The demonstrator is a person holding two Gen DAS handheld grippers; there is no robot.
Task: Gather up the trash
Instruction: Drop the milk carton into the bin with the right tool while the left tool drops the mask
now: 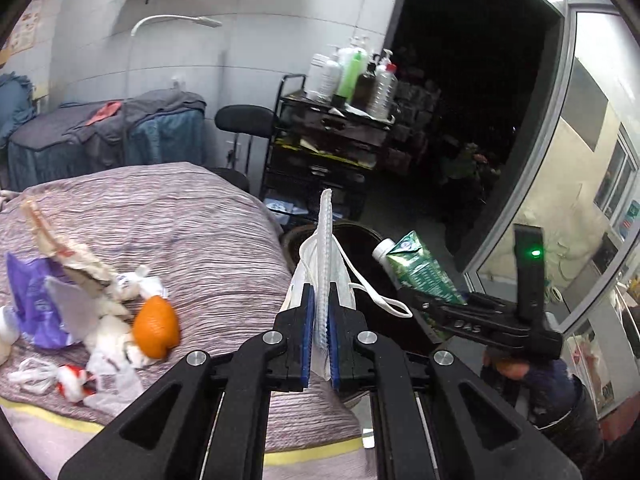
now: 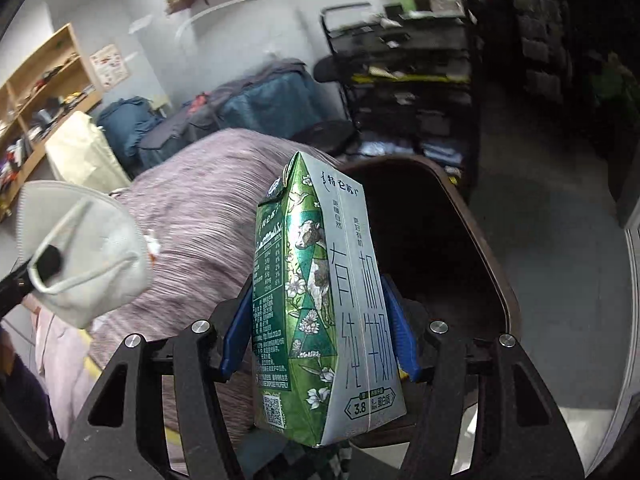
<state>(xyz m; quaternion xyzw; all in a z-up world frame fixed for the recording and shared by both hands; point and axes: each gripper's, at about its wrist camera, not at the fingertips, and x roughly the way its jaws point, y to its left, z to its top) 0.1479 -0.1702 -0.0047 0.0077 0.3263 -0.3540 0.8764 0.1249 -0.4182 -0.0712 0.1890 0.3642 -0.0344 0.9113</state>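
Observation:
My left gripper [image 1: 320, 300] is shut on a folded white face mask [image 1: 326, 256], whose ear loops hang to the right. In the right wrist view the mask [image 2: 92, 248] shows at the left edge. My right gripper [image 2: 320, 304] is shut on a green and white milk carton [image 2: 320, 300], held upright between the blue pads. In the left wrist view the carton [image 1: 420, 268] and right gripper [image 1: 452, 312] sit at the right. A dark round bin [image 2: 440, 248] lies just beyond both grippers, beside the bed; the bin [image 1: 360, 236] is partly hidden by the mask.
Trash lies on the striped bedspread [image 1: 180, 220]: an orange [image 1: 156, 326], a purple bag [image 1: 32, 292], crumpled tissues [image 1: 112, 344] and paper wrappers [image 1: 68, 256]. A black trolley [image 1: 320, 152] with bottles and a black chair [image 1: 244, 120] stand behind. A glass door frame [image 1: 552, 160] is at the right.

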